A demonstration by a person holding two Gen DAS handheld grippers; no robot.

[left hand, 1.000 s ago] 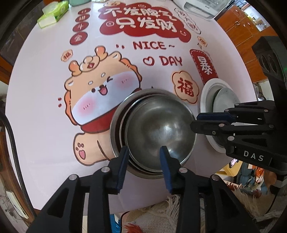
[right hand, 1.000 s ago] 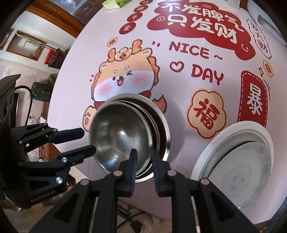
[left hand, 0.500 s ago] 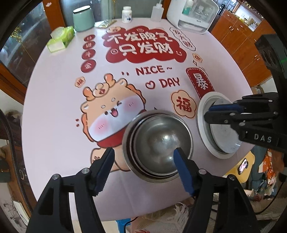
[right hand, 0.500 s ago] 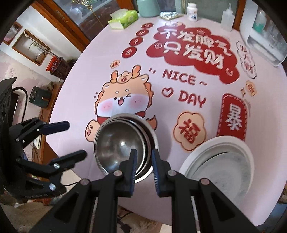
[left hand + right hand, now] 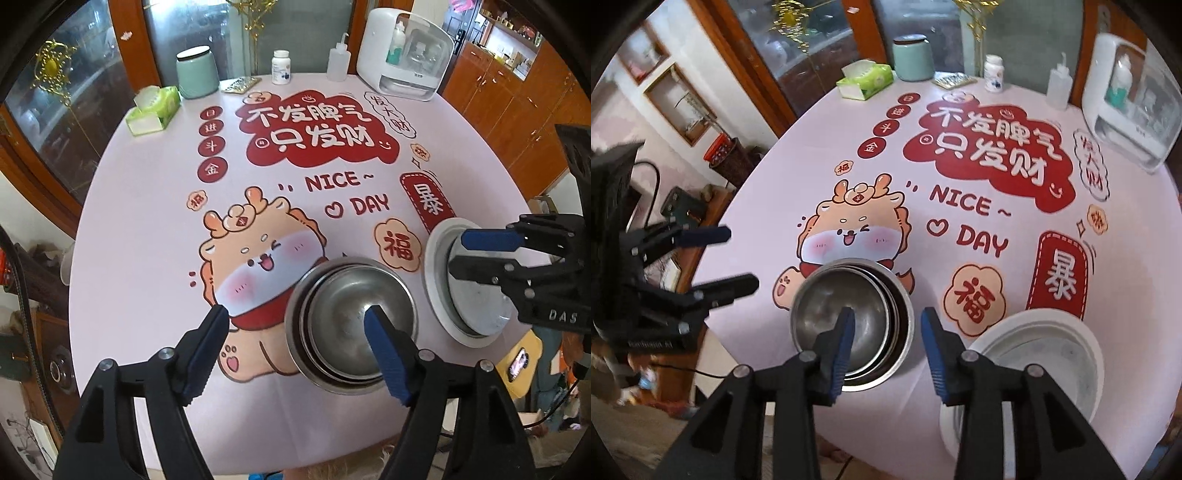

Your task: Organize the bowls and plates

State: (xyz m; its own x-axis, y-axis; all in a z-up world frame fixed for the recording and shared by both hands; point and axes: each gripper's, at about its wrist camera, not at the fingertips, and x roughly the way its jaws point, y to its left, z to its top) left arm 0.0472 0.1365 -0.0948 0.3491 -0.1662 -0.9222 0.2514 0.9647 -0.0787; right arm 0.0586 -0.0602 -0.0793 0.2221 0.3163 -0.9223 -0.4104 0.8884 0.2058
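Stainless steel bowls (image 5: 351, 325), nested one inside another, are found stacked near the front edge of the surface (image 5: 147, 229), over the lower part of the printed cartoon figure. Just beside them, toward the front right corner, a stack of white plates (image 5: 1034, 354) is set, a smaller grey-white plate lying inside a wider white one. The two stacks stand apart, not touching.

The left gripper (image 5: 299, 350) is held above the front edge with its fingers spread wide and nothing between them; the bowl stack lies under and just ahead of its right finger, offset to the right of its centre line. The right gripper (image 5: 886, 347) is likewise released and empty, its fingers parted less widely. Its left finger is seen over the bowls and its right finger toward the gap between bowls and plates. Neither stack is touched by either gripper.

Both stacks are round, so no long axis is presented. The sorting is judged largely done, with bowls in one pile and plates in another. Should a further adjustment be wanted, the plates would be reached sooner by the right gripper, while the bowls are about equally near to both.
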